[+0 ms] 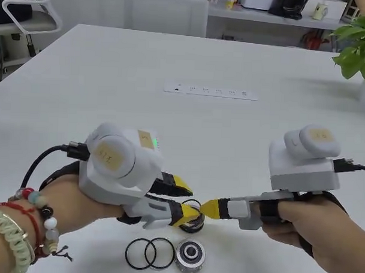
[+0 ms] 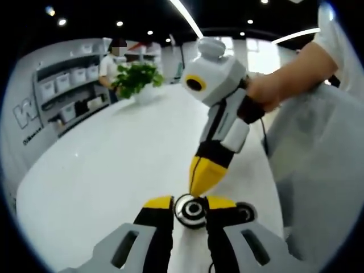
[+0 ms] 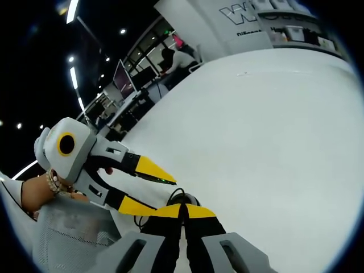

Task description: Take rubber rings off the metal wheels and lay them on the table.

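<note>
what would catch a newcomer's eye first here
The two yellow-tipped grippers meet low at centre: the left gripper clamps a metal wheel while the right gripper, jaws closed, noses against it. Nearer the person, on the white table, lie two black rubber rings beside a second wheel.

My left hand-held gripper (image 2: pixel 190 203) grips a metal wheel (image 2: pixel 192 210) between yellow-tipped jaws on the white bench (image 2: pixel 102 170). The right hand-held gripper (image 2: pixel 199 190), jaws pressed together, points down at the wheel's rim.
</note>
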A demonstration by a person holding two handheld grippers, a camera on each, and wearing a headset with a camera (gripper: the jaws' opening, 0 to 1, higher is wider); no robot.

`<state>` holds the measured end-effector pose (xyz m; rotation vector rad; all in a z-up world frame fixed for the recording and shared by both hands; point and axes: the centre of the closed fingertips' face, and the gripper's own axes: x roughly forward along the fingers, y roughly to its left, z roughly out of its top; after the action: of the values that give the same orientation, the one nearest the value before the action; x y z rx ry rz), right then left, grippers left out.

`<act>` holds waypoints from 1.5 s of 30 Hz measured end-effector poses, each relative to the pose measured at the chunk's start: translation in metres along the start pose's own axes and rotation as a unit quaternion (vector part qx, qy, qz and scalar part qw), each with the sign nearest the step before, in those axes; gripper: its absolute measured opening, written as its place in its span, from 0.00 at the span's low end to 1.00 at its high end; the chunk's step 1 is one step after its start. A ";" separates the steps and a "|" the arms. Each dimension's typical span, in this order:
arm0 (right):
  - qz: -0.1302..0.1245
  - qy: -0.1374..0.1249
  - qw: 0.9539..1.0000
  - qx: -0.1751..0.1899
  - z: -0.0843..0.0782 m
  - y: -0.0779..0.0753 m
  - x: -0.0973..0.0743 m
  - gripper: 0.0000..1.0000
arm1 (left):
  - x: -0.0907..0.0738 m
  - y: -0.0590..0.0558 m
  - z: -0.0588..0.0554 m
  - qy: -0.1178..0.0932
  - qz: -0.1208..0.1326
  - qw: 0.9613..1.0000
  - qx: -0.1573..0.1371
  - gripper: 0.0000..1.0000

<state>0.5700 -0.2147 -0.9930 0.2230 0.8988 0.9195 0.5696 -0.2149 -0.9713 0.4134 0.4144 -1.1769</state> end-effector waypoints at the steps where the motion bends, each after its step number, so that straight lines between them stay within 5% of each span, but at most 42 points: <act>1: 0.002 -0.002 1.000 0.001 0.001 0.002 0.000 0.00 | -0.001 -0.001 0.003 -0.003 -0.001 1.000 0.001 0.24; 10: 0.009 -0.013 1.000 -0.002 0.007 0.008 -0.001 0.00 | -0.016 -0.003 0.037 -0.042 -0.006 0.999 0.008 0.28; 19: 0.019 -0.021 1.000 -0.005 0.012 0.016 -0.001 0.00 | -0.039 0.001 0.040 -0.022 0.002 0.999 0.023 0.44; 27: 0.033 -0.022 0.999 -0.015 0.014 0.025 -0.001 0.00 | -0.075 0.004 0.043 -0.027 0.023 0.999 0.020 0.47; 38: 0.053 -0.023 0.998 -0.022 0.016 0.041 0.000 0.00 | -0.123 0.005 0.028 -0.024 0.069 0.997 0.003 0.54; 45: 0.066 -0.023 0.997 -0.027 0.016 0.052 0.001 0.00 | -0.141 -0.007 -0.002 -0.024 0.086 0.995 -0.040 0.61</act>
<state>0.5516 -0.1787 -0.9561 0.2594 0.8225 1.0561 0.5171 -0.1044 -0.9010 0.3427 0.3750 -0.9986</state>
